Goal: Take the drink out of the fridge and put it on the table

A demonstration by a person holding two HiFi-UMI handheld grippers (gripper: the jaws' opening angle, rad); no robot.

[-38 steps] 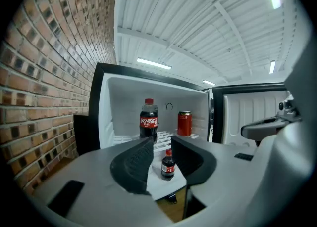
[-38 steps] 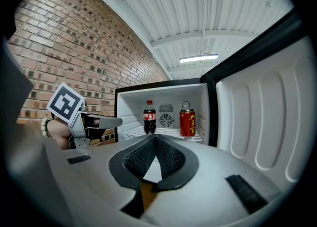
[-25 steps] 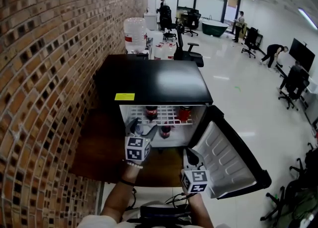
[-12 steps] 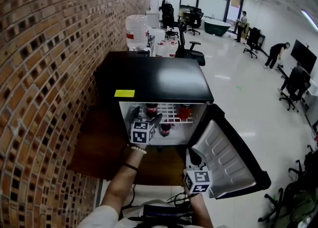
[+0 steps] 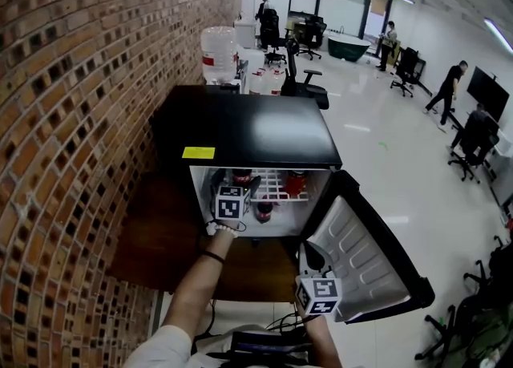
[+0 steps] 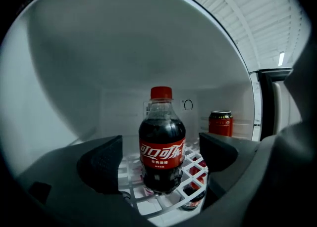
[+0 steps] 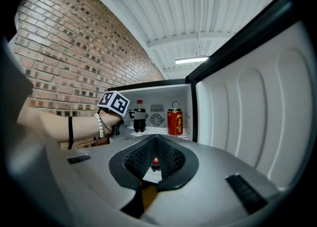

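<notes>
A small cola bottle point(image 6: 162, 147) with a red cap stands upright on the white wire shelf inside the open fridge point(image 5: 244, 126). My left gripper point(image 6: 162, 160) is inside the fridge, jaws spread wide. The bottle stands in line with the gap between the pads, which do not touch it. In the head view the left gripper point(image 5: 234, 185) reaches into the fridge's left half. My right gripper point(image 7: 155, 159) hangs back in front of the fridge, shut with nothing in it, and shows low in the head view point(image 5: 309, 260).
A red can point(image 6: 220, 123) stands at the shelf's right, and another dark bottle point(image 6: 194, 199) lies below the shelf. The fridge door point(image 5: 361, 254) swings open to the right. A brick wall point(image 5: 80, 118) runs along the left. A brown wooden surface point(image 5: 152, 238) lies under the fridge.
My left gripper has moved forward from the fridge's front edge into the fridge, up to the cola bottle. The right gripper has stayed where it was.
</notes>
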